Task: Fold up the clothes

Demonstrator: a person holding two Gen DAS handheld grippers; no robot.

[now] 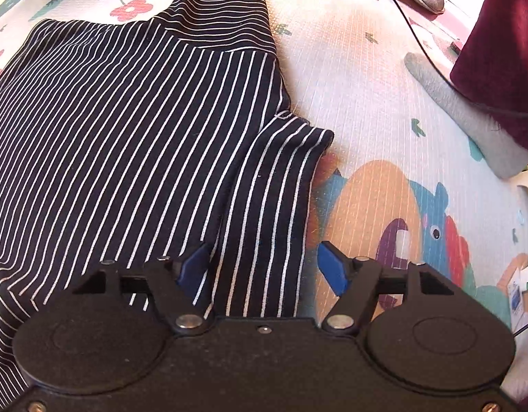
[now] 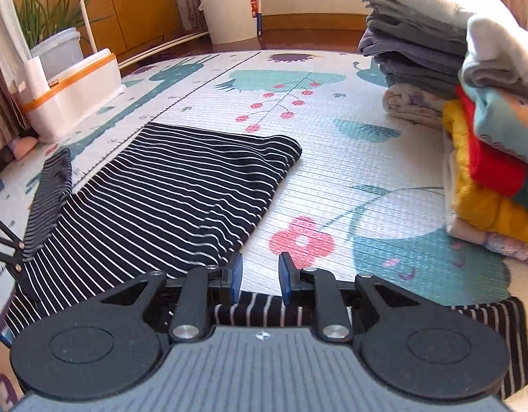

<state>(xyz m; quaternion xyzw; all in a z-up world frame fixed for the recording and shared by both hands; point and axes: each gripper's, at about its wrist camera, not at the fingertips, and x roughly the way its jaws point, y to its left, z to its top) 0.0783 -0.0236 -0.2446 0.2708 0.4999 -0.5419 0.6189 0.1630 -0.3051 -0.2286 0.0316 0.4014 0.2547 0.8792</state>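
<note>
A navy white-striped knit garment (image 1: pixel 133 130) is spread flat on the printed foam play mat (image 1: pixel 360 110), filling the left of the frame. Both the left gripper (image 1: pixel 262 266) and right gripper (image 2: pixel 260 276) are held open, empty. Soft, light and limp, it is best pinched at hem or sleeve edge (image 1: pixel 298 158).

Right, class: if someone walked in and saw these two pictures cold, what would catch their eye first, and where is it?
First, the dark striped garment with thin white lines, spread flat on the cartoon-printed play mat and filling the left of the left wrist view. Next, the stack of folded clothes in grey, red and yellow, at the right edge of the right wrist view. Both tools, left tool and right tool, are open, blue pads apart.
</note>
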